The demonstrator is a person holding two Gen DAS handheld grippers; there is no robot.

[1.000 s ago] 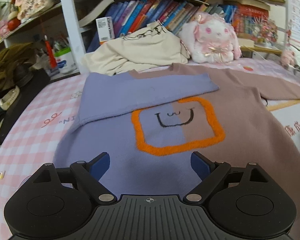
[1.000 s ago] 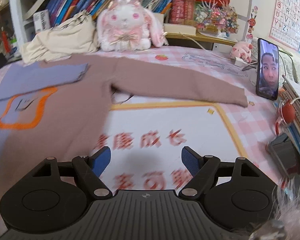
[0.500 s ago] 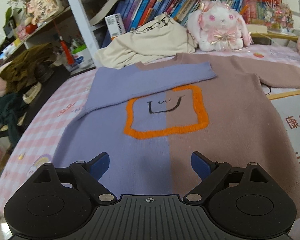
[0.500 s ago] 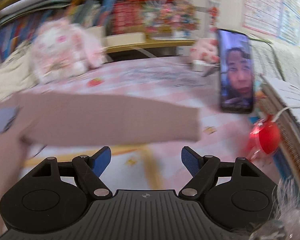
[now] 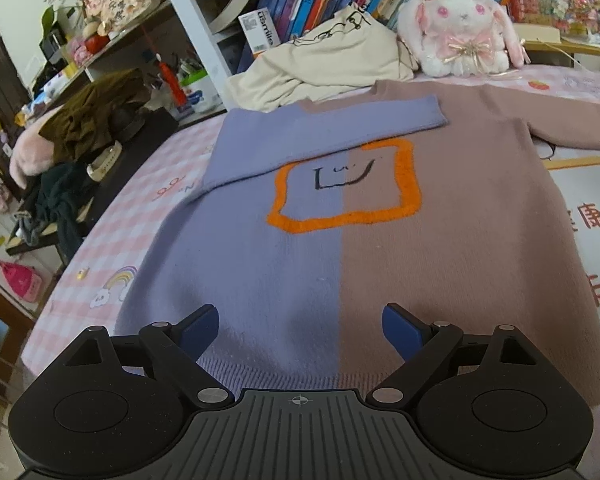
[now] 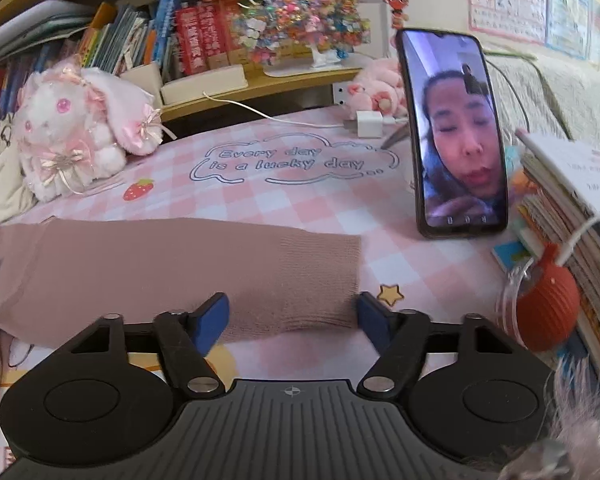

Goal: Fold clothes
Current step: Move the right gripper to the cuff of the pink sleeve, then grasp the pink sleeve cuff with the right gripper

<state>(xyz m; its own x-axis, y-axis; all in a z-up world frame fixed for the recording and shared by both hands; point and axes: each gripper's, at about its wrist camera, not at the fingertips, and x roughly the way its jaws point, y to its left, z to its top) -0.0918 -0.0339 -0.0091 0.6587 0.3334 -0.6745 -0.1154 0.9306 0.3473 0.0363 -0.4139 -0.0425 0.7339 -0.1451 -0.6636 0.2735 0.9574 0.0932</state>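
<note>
A sweater, half lilac and half dusty pink with an orange square and a smiley face, lies flat on the checked table. Its lilac sleeve is folded across the chest. Its pink sleeve stretches out to the right, cuff end flat on the cloth. My left gripper is open and empty above the sweater's hem. My right gripper is open, its blue fingertips straddling the pink cuff.
A cream garment and a plush rabbit sit at the back by the bookshelf. A phone stands upright at the right, beside stacked books and a red ball. A white charger lies behind.
My left gripper has pulled back toward the sweater's hem. My right gripper has swung right and moved in along the pink sleeve to its cuff.
</note>
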